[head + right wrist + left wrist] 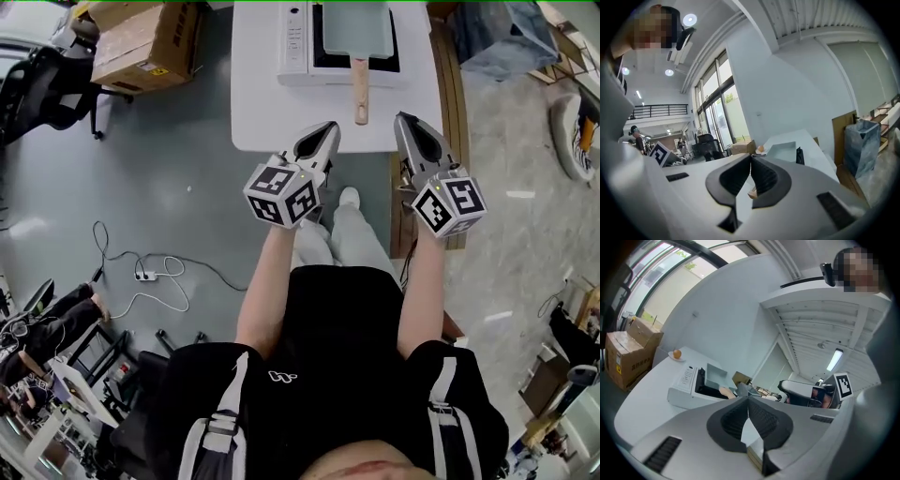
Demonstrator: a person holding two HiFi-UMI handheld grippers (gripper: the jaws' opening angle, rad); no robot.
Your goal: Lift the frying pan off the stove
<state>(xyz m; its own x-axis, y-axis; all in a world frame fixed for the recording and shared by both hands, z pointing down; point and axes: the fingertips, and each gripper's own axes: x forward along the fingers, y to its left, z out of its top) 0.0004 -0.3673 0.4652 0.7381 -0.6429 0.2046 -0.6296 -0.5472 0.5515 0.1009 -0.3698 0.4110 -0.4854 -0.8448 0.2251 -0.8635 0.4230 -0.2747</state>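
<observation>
A rectangular grey-green frying pan (354,28) sits on a white portable stove (298,42) at the far end of a white table (258,103). Its wooden handle (361,92) points back toward me. My left gripper (330,125) hovers over the near table edge, left of the handle, shut and empty. On the other side of the handle my right gripper (401,116) is also shut, with nothing in it. In the left gripper view, the stove (686,385) and pan (715,376) lie ahead beyond the closed left gripper (748,399). In the right gripper view, the pan (783,151) shows past the right gripper (751,157).
Cardboard boxes (145,42) and an office chair (42,89) stand left of the table. Cables (141,272) trail on the floor. A wooden panel (450,75) and a blue-bagged bin (511,37) are at the right. A small orange ball on a saucer (676,354) rests behind the stove.
</observation>
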